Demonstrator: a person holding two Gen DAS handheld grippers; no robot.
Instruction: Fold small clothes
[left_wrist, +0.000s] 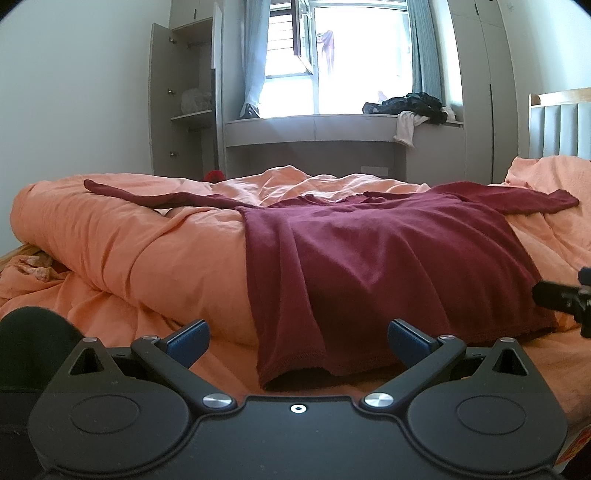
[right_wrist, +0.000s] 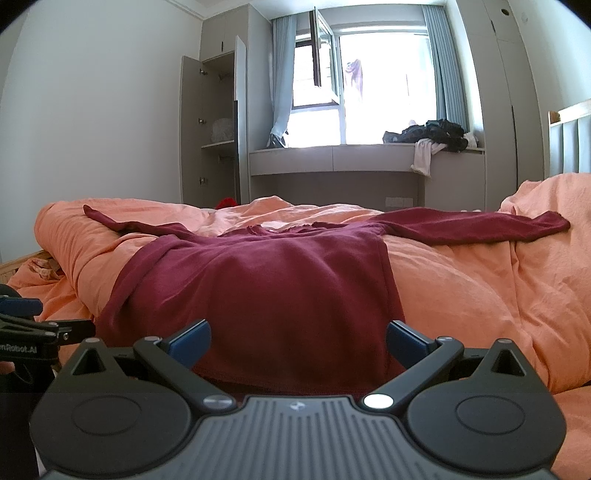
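One maroon shirt (left_wrist: 369, 258) — one orange duvet (left_wrist: 147, 240) — two tongs (left_wrist: 297, 341).

"nRobot.AI", partly cut off, on left hand-held gripper (right_wrist: 22, 308)

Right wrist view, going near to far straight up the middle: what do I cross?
Right claw, open → hem of the maroon shirt → shirt collar → rumpled orange duvet → window ledge → window.
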